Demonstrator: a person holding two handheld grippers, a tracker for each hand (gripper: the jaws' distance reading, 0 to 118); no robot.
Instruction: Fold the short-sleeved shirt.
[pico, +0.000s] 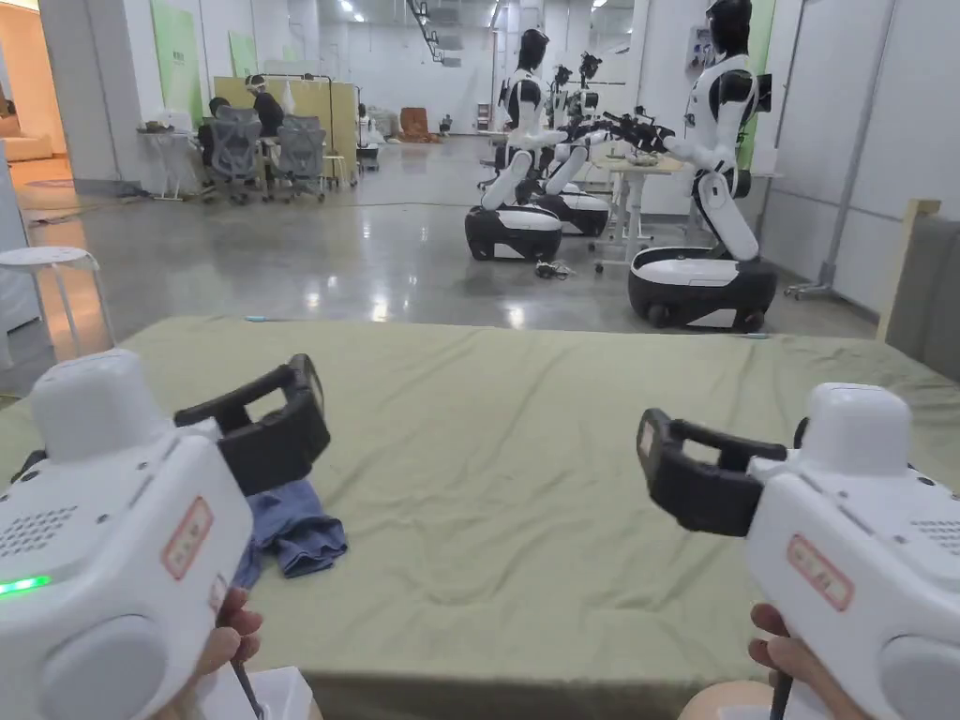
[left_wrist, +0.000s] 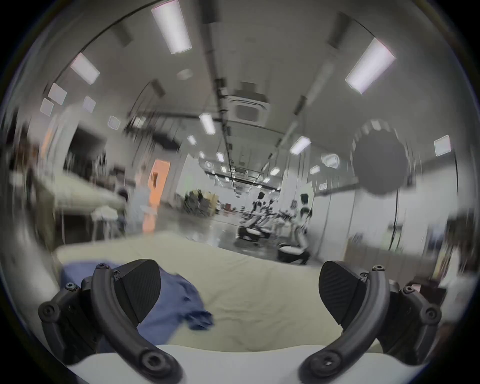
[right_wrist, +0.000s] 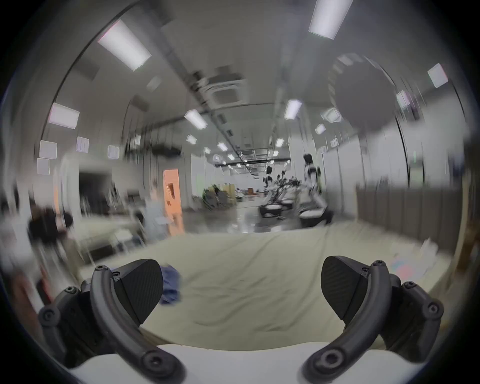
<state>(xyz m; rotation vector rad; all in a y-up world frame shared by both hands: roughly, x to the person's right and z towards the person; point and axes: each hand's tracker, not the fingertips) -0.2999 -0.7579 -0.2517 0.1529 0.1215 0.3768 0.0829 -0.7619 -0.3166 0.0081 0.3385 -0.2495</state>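
A crumpled blue shirt (pico: 295, 534) lies in a heap at the near left of the green-covered table (pico: 525, 469). My left gripper (pico: 281, 412) hovers just above and in front of the heap, partly hiding it. Its jaws stand wide apart with nothing between them. In the left gripper view the shirt (left_wrist: 179, 304) sits low left behind the left jaw, and the gripper (left_wrist: 239, 291) is open over bare cloth. My right gripper (pico: 694, 469) hangs open above the table's right side, far from the shirt (right_wrist: 170, 285), which shows small at the left in the right gripper view (right_wrist: 241, 291).
The green sheet is wrinkled across the middle. Beyond the far edge is a shiny floor with several white-and-black humanoid robots (pico: 712, 187) on wheeled bases. A white stool (pico: 47, 262) stands left; office chairs (pico: 262, 150) and people sit further back.
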